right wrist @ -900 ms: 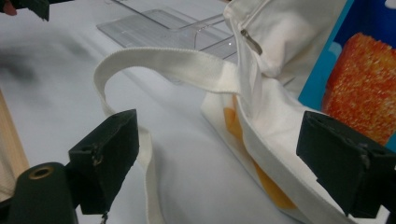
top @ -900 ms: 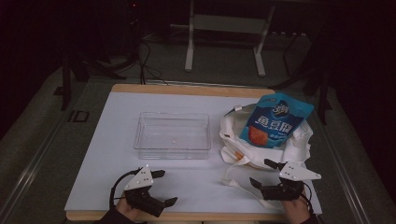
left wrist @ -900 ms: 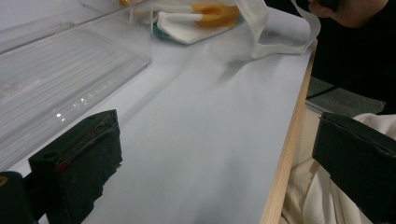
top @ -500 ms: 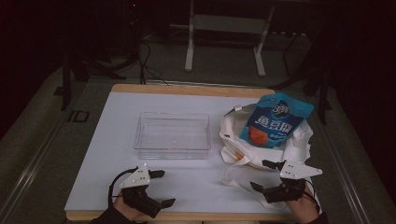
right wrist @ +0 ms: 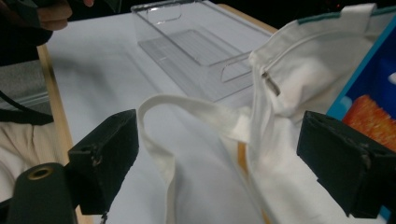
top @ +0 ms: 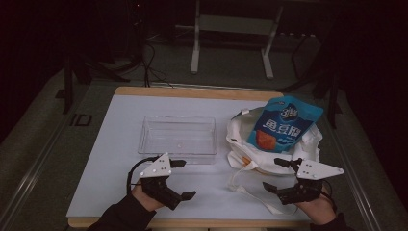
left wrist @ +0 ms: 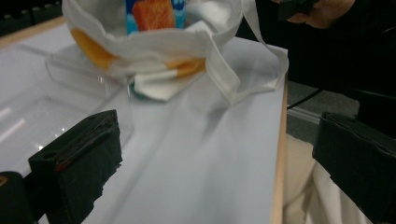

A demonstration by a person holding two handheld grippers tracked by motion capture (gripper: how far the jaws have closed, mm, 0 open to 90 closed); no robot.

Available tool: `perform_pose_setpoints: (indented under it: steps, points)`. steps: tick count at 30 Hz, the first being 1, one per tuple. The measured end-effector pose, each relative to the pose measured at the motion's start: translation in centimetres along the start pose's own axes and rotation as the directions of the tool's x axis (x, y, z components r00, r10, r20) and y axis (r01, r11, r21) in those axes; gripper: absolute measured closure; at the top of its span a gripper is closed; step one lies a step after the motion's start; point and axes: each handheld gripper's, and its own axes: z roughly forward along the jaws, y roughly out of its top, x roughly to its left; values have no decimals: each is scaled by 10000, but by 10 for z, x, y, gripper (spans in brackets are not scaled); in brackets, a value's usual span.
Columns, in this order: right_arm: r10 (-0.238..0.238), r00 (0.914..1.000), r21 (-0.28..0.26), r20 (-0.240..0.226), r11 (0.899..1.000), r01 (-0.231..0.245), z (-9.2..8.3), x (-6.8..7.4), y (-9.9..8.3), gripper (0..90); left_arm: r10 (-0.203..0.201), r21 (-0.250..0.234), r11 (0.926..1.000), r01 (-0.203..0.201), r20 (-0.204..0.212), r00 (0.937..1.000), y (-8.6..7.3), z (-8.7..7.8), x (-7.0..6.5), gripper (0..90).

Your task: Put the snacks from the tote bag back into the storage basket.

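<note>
Both grippers sit at the near table edge, jaws wide apart, gripping nothing: left gripper (top: 179,179) just in front of the clear plastic bin (top: 177,139), right gripper (top: 278,176) by the white cloth bag (top: 240,144). The blue snack pouch (top: 284,122) stands in the bag's mouth at right-centre, leaning back, long axis pointing away from the person. It's ahead of the right gripper, clearly the nearer one, and the bag strap (right wrist: 187,109) lies between its jaws, so probably a right-hand reach.
</note>
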Motion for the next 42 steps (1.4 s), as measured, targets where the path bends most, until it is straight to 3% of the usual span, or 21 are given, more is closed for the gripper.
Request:
perform_pose_setpoints:
  steps: [7,10,14,17,23,28,37,39,42]
  points:
    - [-81,9996,-334,281,9994,90,-7,-9,11,129,252,-400,9989,-244,192,9995,27,15,8,16]
    - [-108,9994,-447,328,9989,123,-9,-13,14,129,596,-965,9936,-592,11,9982,36,20,10,16]
    - [-145,9992,-518,377,9985,164,-12,-18,19,133,572,-1220,9910,-543,205,9982,50,29,15,16]
    - [-188,9990,-637,417,9977,214,-15,-23,23,135,753,-1155,9907,-714,296,9967,60,39,18,15]
    - [-89,9979,-726,634,9973,135,-23,-34,26,145,726,-1058,9922,-662,573,9957,76,56,26,16]
    - [22,9957,-643,924,9979,38,-31,-45,22,159,1095,-1091,9888,-1019,665,9918,94,79,33,16]
    - [316,9871,-612,1569,9979,-222,-44,-67,13,197,1141,-973,9897,-1052,910,9893,108,118,47,16]
    - [505,9871,-727,1517,9966,-398,-48,-74,10,209,1071,-832,9914,-1006,781,9912,110,127,49,16]
    - [576,9818,-614,1809,9970,-472,-51,-81,5,226,1107,-645,9923,-1060,742,9911,113,140,54,28]
